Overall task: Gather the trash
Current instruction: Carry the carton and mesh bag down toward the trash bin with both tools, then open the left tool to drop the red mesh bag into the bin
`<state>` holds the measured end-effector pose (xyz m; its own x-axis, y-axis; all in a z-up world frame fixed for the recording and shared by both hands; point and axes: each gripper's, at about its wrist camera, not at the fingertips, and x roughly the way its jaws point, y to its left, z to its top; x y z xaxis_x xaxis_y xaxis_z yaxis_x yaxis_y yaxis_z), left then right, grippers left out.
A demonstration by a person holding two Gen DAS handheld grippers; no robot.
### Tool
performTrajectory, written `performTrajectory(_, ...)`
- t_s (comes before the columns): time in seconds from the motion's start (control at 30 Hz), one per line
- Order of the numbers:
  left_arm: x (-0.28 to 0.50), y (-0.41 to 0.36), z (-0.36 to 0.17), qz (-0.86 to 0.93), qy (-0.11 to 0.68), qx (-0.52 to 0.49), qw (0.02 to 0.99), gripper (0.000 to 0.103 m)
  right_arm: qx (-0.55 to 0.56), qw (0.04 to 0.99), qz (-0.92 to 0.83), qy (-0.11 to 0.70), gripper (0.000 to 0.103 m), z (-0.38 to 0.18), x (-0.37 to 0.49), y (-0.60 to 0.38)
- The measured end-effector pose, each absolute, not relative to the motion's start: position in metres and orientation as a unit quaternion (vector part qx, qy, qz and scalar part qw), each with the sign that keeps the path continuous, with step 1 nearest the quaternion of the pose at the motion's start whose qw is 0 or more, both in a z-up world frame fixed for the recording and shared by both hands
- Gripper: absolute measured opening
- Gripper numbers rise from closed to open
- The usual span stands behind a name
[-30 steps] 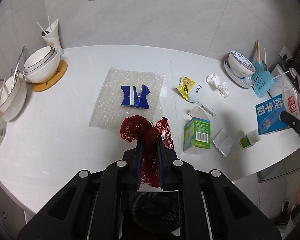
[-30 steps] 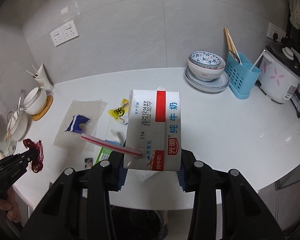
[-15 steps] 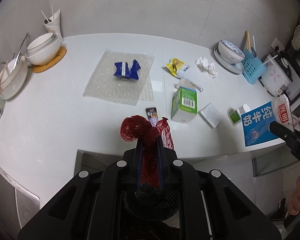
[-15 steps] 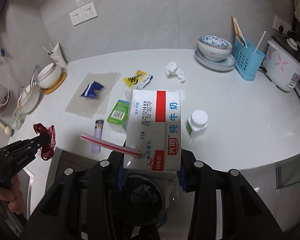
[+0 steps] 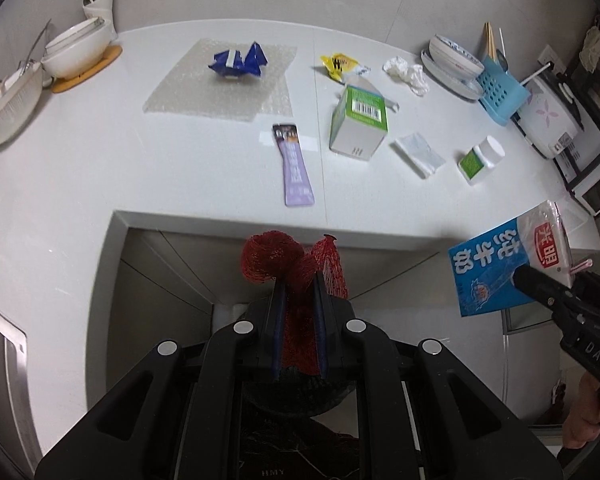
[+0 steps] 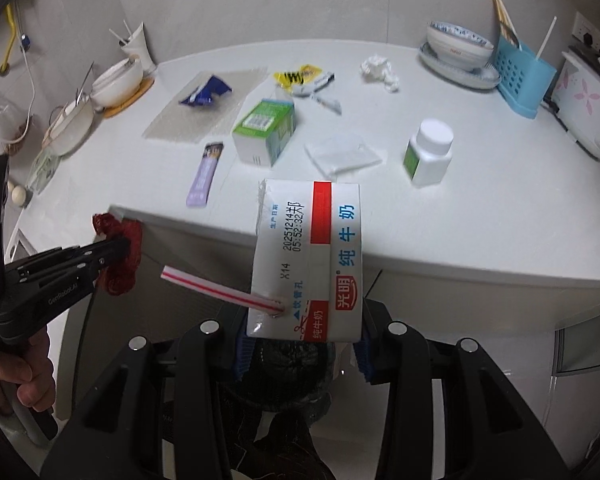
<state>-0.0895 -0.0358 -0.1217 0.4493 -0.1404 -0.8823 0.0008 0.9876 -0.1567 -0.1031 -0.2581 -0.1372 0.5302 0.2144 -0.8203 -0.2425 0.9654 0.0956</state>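
My left gripper is shut on a red mesh net bag and holds it in front of the white counter's edge, above a black-lined trash bin. My right gripper is shut on a white and blue milk carton with a red-striped straw, also off the counter over the bin. The carton shows in the left wrist view; the net bag shows in the right wrist view.
On the counter lie a purple sachet, a green carton, a blue wrapper on bubble wrap, a yellow wrapper, crumpled tissue, a clear packet and a pill bottle. Bowls stand left; a blue rack stands right.
Both grippers have pulled back from the counter and dropped lower, still holding the net bag and the carton. The counter edge and the bin below now show.
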Motion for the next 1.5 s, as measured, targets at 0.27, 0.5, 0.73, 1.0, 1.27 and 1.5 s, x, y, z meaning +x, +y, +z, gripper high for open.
performTrajectory(0.27,-0.098,-0.048,-0.166,-0.048,0.536,-0.049,0.842,0.012,-0.028,0.863,0.144,0.484,0.038,-0.188,-0.112,-0.253)
performTrajectory(0.5,-0.103,-0.057,-0.212,-0.062,0.546,-0.030,0.835,0.012,-0.022,0.852,0.130,0.506,0.038,-0.231,-0.108,-0.260)
performTrajectory(0.73,-0.102,-0.069,-0.250,-0.076,0.572,-0.009,0.817,0.012,-0.019,0.838,0.106,0.535,0.038,-0.263,-0.102,-0.274)
performTrajectory(1.0,-0.101,-0.090,-0.271,-0.102,0.587,0.018,0.803,0.012,-0.013,0.834,0.096,0.543,0.038,-0.273,-0.104,-0.285)
performTrajectory(1.27,-0.094,-0.091,-0.267,-0.103,0.583,0.026,0.805,0.033,-0.010,0.831,0.091,0.549,0.038,-0.275,-0.100,-0.283)
performTrajectory(1.5,-0.094,-0.081,-0.262,-0.087,0.574,0.013,0.814,0.071,-0.015,0.828,0.098,0.552,0.038,-0.282,-0.095,-0.273)
